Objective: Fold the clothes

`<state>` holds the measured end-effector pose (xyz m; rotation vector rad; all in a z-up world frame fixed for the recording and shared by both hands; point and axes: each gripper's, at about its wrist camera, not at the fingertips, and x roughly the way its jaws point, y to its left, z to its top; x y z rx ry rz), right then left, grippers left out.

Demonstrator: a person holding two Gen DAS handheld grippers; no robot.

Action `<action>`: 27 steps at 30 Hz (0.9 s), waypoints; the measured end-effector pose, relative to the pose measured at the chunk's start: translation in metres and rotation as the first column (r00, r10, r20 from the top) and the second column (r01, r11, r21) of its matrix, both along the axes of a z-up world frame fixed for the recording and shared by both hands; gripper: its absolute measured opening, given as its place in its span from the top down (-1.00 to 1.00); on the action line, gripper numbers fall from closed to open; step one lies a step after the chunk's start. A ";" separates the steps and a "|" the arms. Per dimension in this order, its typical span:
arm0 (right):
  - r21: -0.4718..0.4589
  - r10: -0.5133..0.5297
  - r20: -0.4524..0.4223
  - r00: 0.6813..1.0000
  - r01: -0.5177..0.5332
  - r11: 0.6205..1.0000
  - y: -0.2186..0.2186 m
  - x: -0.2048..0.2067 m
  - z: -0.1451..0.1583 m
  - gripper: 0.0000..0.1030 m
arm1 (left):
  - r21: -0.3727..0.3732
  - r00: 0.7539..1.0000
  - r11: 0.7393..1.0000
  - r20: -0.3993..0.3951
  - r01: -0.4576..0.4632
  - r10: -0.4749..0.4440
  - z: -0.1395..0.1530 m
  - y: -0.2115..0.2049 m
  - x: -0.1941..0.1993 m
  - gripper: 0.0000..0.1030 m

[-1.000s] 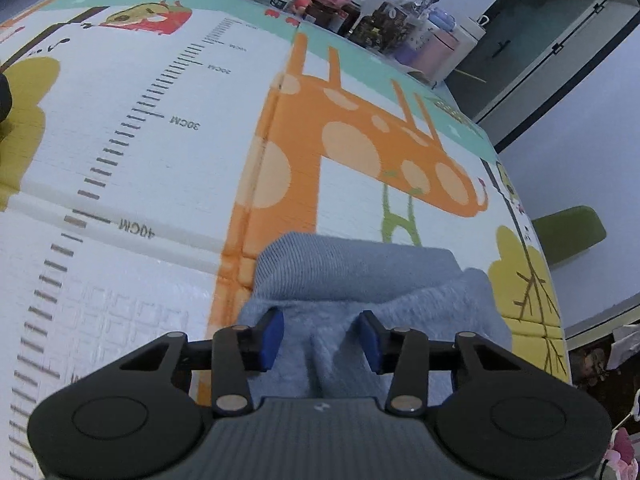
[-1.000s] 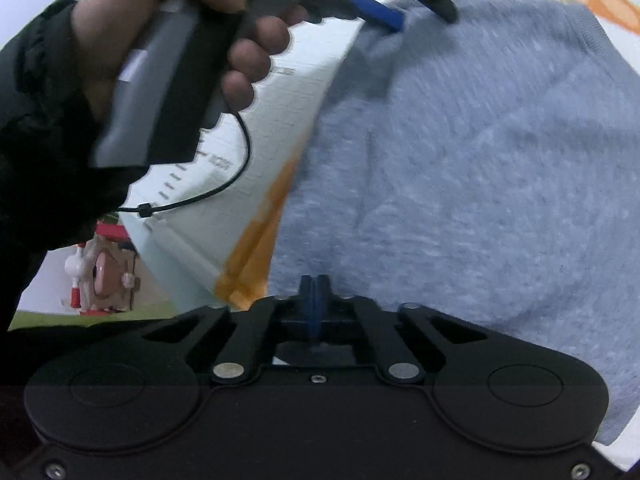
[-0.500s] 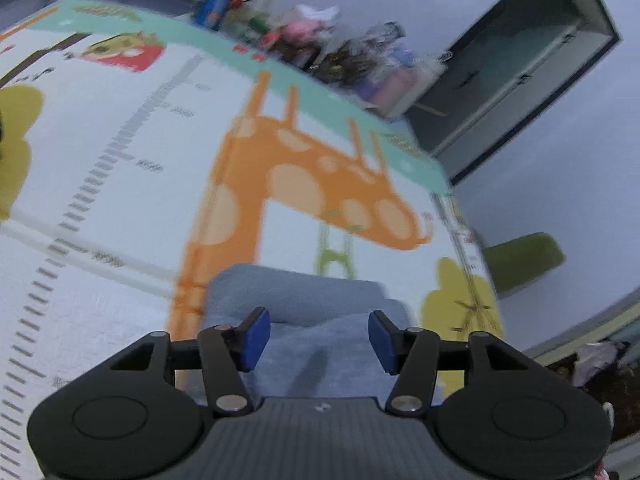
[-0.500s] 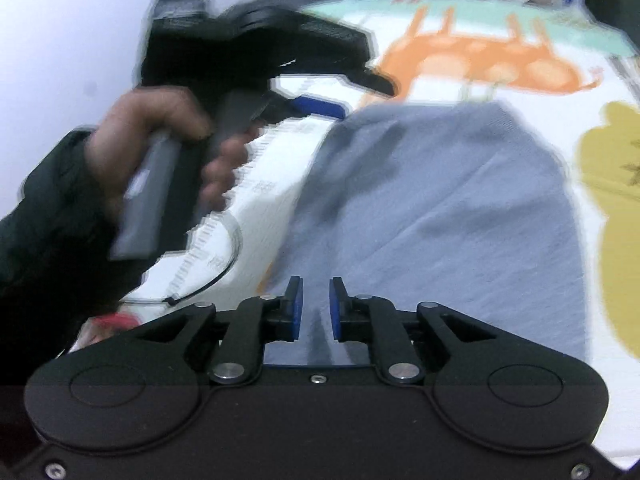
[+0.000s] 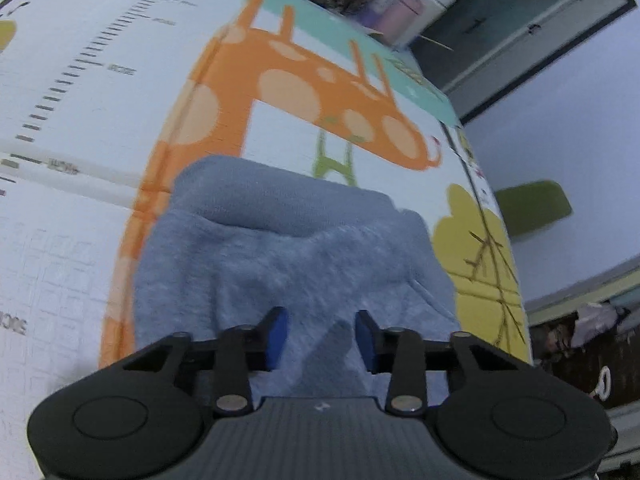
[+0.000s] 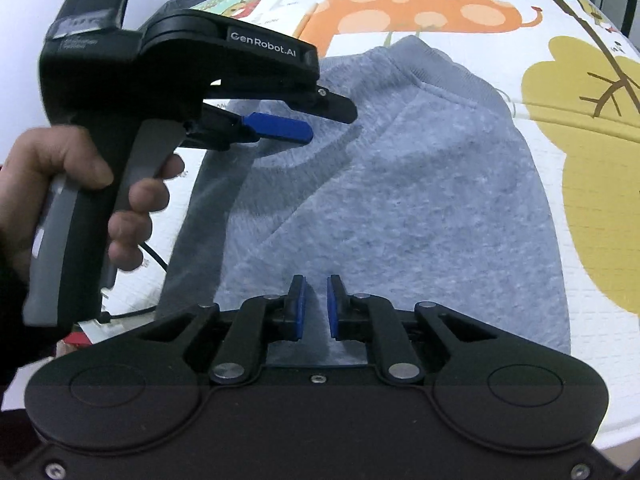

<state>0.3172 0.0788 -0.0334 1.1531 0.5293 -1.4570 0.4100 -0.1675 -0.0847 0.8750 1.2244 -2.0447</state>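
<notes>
Left wrist view: the left gripper (image 5: 320, 334) hangs above the near part of the grey sweatshirt (image 5: 296, 264), its blue pads (image 5: 276, 338) apart with nothing pinched between them. Its jaws have just been closing from a wider stance half a second ago, yet no cloth sits in the gap. The sweatshirt lies folded on the giraffe play mat (image 5: 120, 120), its ribbed edge turned away.

Right wrist view: the right gripper (image 6: 316, 308) now shows a narrow empty gap, where a second ago its pads met. The left gripper (image 6: 296, 124) hovers (held in a hand (image 6: 100, 184)) over the sweatshirt (image 6: 420, 208). Both tools look released, so this fold seems laid down and a fresh grip is probably next.
</notes>
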 end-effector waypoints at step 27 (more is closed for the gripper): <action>-0.046 -0.299 -0.124 0.946 0.296 0.954 0.036 -0.106 0.011 0.08 | -0.048 0.993 0.995 0.078 -0.082 0.086 0.024 0.031 0.082 -0.27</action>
